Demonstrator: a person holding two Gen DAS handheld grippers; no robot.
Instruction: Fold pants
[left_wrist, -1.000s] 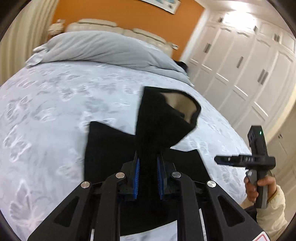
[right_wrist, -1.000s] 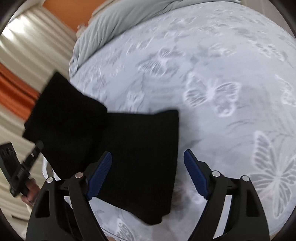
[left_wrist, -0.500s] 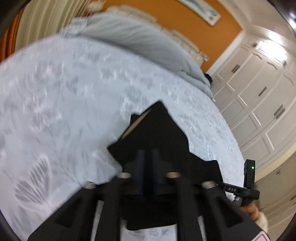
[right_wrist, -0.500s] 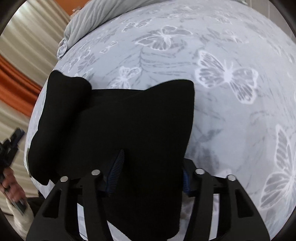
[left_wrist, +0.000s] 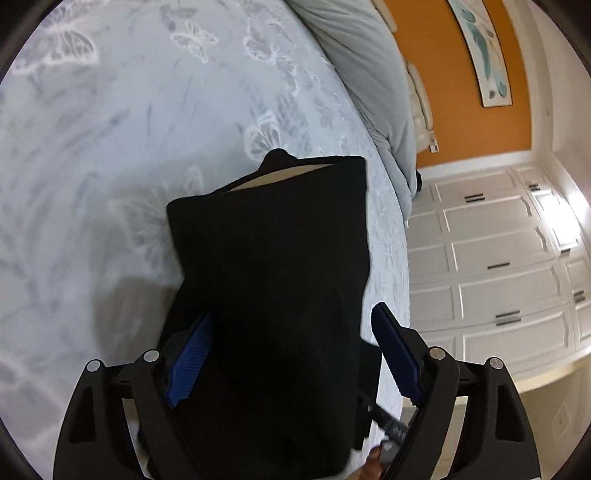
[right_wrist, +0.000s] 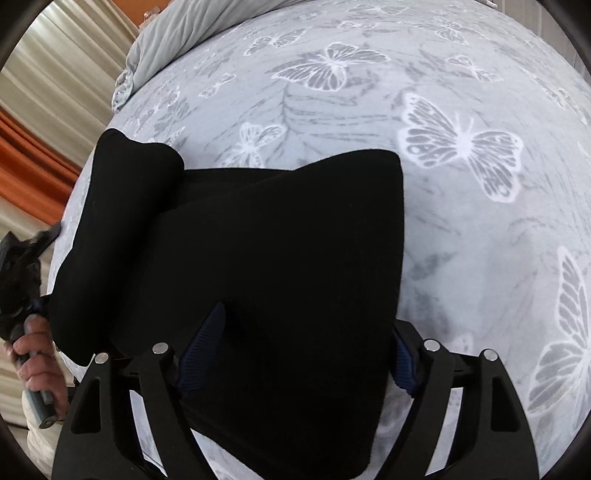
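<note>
The black pants (left_wrist: 273, 280) lie folded on the bed, a beige lining showing at their far edge (left_wrist: 273, 179). My left gripper (left_wrist: 291, 354) is open, its blue pads either side of the fabric's near end. In the right wrist view the pants (right_wrist: 258, 251) form a thick black stack with a rolled fold at the left (right_wrist: 129, 177). My right gripper (right_wrist: 295, 354) is open and straddles the near edge of the stack. The left tool and the hand holding it (right_wrist: 26, 295) show at the left edge.
The bed cover (right_wrist: 461, 147) is pale grey with white butterflies. A grey duvet (left_wrist: 369, 74) lies at the head of the bed. White wardrobe doors (left_wrist: 498, 258) and an orange wall (left_wrist: 461, 92) stand beyond the bed's edge.
My left gripper carried the held pant end over and down onto the stack, then opened and let go. My right gripper moved forward over the stack's near edge.
</note>
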